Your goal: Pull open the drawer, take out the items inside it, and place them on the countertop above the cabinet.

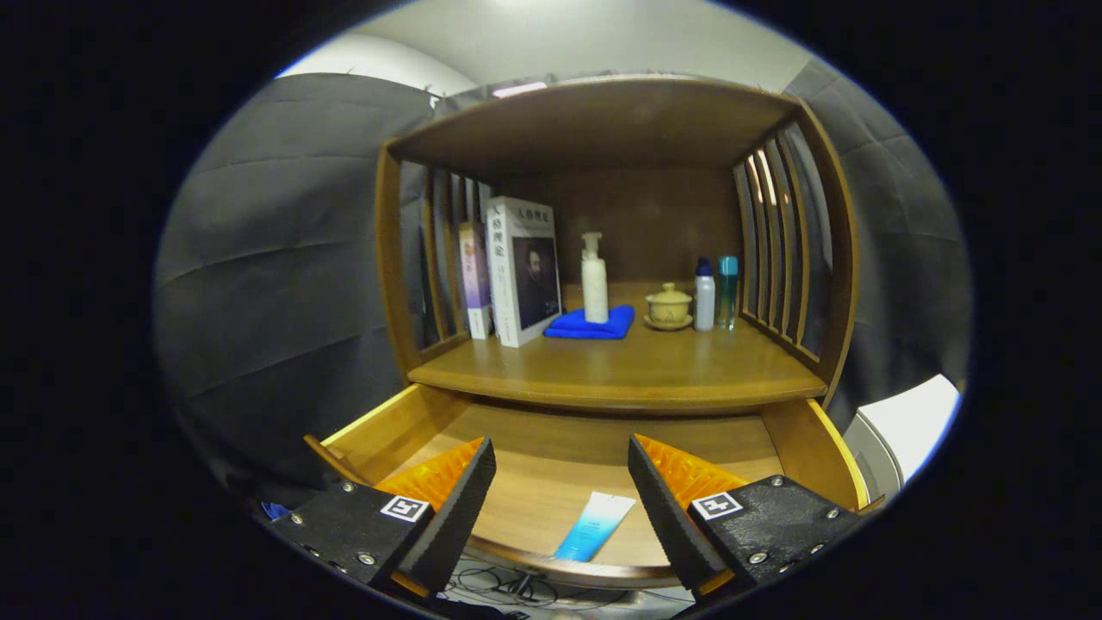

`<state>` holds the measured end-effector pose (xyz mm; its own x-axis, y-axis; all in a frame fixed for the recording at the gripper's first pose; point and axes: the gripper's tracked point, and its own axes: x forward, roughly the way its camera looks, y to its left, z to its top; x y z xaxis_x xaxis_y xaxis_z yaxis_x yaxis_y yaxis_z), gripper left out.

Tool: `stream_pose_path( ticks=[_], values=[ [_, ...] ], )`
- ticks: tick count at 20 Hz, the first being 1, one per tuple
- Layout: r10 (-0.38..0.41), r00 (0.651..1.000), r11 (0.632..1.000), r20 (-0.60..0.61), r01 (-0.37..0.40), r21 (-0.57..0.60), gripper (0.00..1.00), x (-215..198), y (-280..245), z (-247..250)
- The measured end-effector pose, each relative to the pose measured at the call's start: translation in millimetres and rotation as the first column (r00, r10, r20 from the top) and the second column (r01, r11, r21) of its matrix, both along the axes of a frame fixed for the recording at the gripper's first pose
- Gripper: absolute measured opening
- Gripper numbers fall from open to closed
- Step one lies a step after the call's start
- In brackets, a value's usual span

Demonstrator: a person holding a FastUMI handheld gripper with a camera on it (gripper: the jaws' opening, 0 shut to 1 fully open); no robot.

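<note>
Empty claw [561, 469] over open drawer [551, 448]

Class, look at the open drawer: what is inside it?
One tube lies on the drawer floor, between the fingers of the open hand-held gripper. The fingers cover the front corners, and the countertop hides the drawer's back part.

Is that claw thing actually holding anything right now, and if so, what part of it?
Nothing is held. The gripper is open, its fingers spread above the open drawer. A blue-and-white tube lies on the drawer floor between them, untouched.
</note>
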<state>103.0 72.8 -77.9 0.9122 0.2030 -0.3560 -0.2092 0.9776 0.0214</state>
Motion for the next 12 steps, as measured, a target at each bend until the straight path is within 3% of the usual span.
stream_pose_path(
  ticks=[5,8,12],
  values=[
    [0.012,0.974,0.999,-0.227,-0.019,-0.029,0.94,25,-14,-50],
    [-0.006,0.931,0.997,-0.366,-0.021,-0.069,0.95,23,-26,-83],
    [-0.008,0.844,0.995,-0.536,-0.045,-0.086,0.95,14,-28,-117]
  ],
)
